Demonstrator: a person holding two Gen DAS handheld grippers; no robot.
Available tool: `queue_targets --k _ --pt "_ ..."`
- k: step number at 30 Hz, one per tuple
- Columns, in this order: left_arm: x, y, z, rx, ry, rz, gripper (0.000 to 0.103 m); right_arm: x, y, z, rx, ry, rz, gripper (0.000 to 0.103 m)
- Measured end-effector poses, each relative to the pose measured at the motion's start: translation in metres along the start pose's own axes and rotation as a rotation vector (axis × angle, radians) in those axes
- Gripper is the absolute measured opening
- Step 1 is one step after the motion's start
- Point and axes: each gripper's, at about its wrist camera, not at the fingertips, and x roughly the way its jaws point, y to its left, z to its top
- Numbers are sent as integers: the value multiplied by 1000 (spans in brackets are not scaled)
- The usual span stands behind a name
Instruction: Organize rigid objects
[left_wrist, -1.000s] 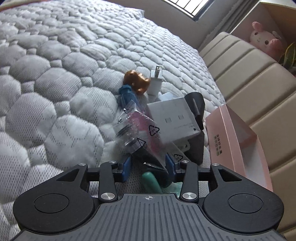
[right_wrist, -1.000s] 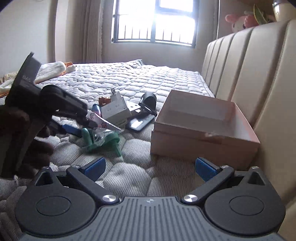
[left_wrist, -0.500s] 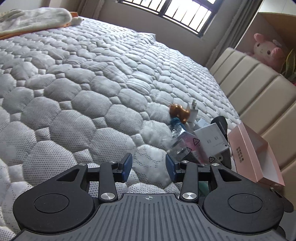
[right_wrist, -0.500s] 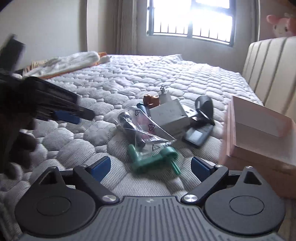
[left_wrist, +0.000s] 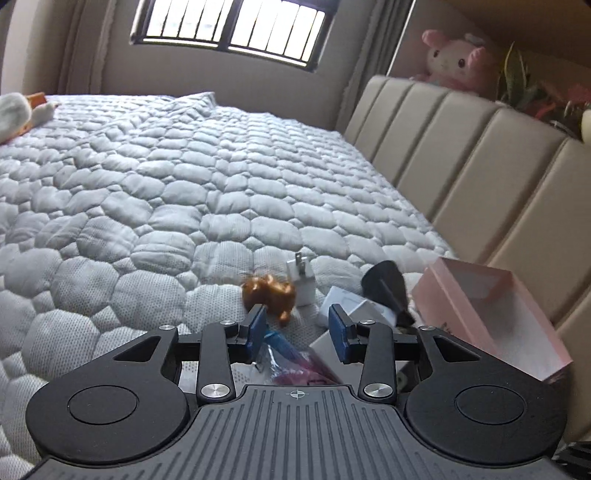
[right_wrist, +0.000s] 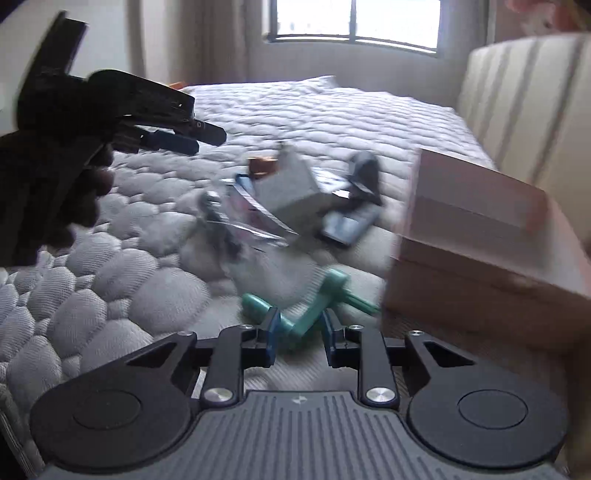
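The right claw (right_wrist: 298, 332) pinches the green tool (right_wrist: 295, 314) on the bed (right_wrist: 110, 280), beside the pink box (right_wrist: 480, 258). The left claw (left_wrist: 297, 328), raised over the pile, is closing on nothing. Beyond: bag (right_wrist: 240, 221), white box (right_wrist: 291, 188), brown figurine (left_wrist: 269, 293), charger (left_wrist: 301, 277).

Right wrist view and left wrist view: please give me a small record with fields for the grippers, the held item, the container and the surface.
right gripper: shut on the green tool
left gripper: closing, nothing pressed between its fingers, raised above the pile
container: pink box, open, beside the headboard
loose items: brown figurine, white charger
surface: quilted bed
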Motion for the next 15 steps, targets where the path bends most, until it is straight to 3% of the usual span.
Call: queue_targets --k 3,6,8,10,15 --pt "16 11 -6 -45 101 -54 27 -16 -22 -20 29 -2 -101 24" --pt "3 22 -29 -86 151 -143 25 -23 -39 -36 58 6 -134 28" --pt "-11 21 -44 -68 175 -193 25 -24 -44 -41 61 3 -134 54" --pt "-25 19 -61 -48 221 -244 25 -20 -44 -42 70 -4 -133 65" --pt "-53 9 -99 14 294 -302 25 -11 -33 -40 92 6 -96 66"
